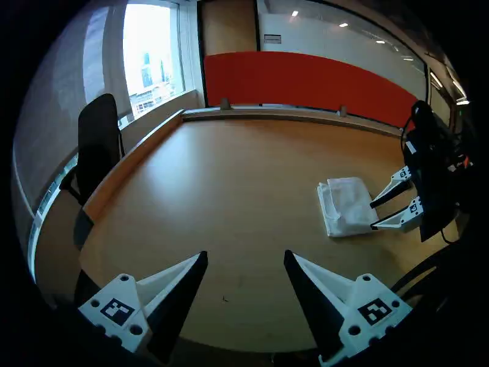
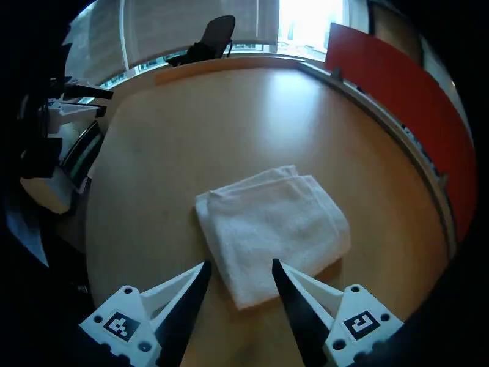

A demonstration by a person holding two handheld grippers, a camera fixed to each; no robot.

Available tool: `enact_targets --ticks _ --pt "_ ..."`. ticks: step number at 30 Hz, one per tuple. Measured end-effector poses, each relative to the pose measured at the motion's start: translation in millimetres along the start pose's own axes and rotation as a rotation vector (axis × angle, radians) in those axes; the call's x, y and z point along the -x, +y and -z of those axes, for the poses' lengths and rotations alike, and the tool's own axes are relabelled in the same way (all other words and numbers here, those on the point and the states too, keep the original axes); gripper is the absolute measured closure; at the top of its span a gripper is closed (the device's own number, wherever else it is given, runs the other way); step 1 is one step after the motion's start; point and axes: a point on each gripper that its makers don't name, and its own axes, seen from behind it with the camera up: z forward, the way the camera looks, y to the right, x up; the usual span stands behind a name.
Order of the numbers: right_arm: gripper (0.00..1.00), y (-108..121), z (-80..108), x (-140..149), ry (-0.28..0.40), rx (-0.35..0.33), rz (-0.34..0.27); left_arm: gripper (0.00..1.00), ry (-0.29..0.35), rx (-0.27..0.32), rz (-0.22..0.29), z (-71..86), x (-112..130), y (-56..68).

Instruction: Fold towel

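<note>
White terry-cloth towel (image 2: pixel 275 229) is seen lying on the pale wooden tabletop (image 2: pixel 177 122), already doubled into a compact rectangle w/ several layers stacked. Layered edges are visible along the far side & at the left corner in the right gripper view. Corners look roughly matched, though the top layers are offset a little at the far edge.

The right gripper (image 2: pixel 239 264) is held low at the towel's near edge, fingers spread w/ nothing pinched btwn them. Tips sit just over or just beside the cloth; contact can't be told. That placement would suit a pinch of the near edge for one more fold, or a last tidy-up; which is meant can't be judged from this alone.

The left gripper (image 1: pixel 245 253) is held over bare wood, well apart from the towel, fingers likewise spread & empty. It's prob. kept wide so the cloth is left clear for the other tool & no layer gets dragged. In the left gripper view the towel is set off to the right, w/ the right gripper just beside its right-hand edge.

Task is judged done or nearly so: bundle lies flat, no loose flap seen. If another fold is wanted, all layers at the near edge should be taken together, since thick terry tends to slip & spring open when just the top layer is caught.

A black office chair (image 1: pixel 98 147) & a red wall panel (image 1: pixel 305 79) are set back from the work area, not involved.
</note>
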Motion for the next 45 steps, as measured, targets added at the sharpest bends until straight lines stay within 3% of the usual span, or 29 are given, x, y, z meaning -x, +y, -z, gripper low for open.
enact_targets --ticks 17,31,41,45 --pt "0.25 -3 5.2 38 -0.04 0.025 -0.064 0.08 -0.002 0.008 -0.006 -0.5 0 6.3" --pt "0.43 -3 3.5 50 -0.054 0.03 -0.104 0.07 -0.001 0.01 -0.01 0.8 0 9.2" --pt "0.49 -2 0.1 53 -0.053 0.044 -0.123 0.07 -0.001 0.013 -0.015 0.6 0 11.8" --pt "0.57 0 -1.1 53 -0.048 0.055 -0.137 0.07 -0.001 0.015 -0.017 0.4 0 12.8"
